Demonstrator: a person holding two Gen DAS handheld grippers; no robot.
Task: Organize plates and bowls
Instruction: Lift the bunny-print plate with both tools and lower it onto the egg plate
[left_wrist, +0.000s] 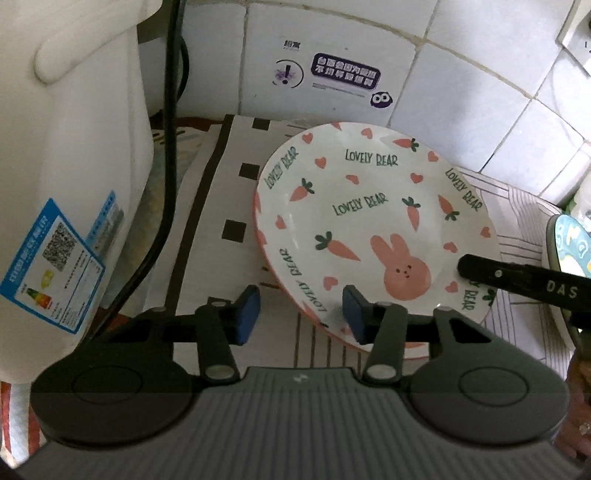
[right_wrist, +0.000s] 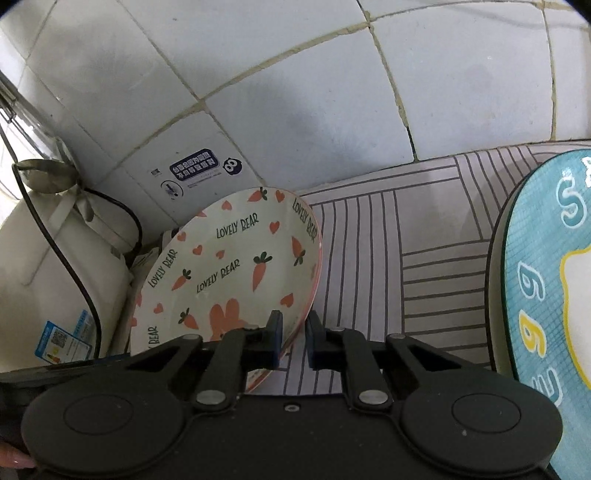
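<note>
- Right gripper: clamped on the near rim of the carrot-and-rabbit plate, one pad on each face of the rim.
- Left gripper: jaws apart, straddling the plate's opposite rim without pressing it.
- Plate: ahead of both tools, over the patterned mat.
- Blue plate: right of the right gripper.

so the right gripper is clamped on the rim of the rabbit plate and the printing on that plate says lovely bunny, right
Not quite. The right gripper is clamped on the rim of the rabbit plate, but the printing reads LOVELY BEAR, not lovely bunny. Both wrist views show it, most clearly the left wrist view, where the words repeat across the plate's face and rim.
</note>
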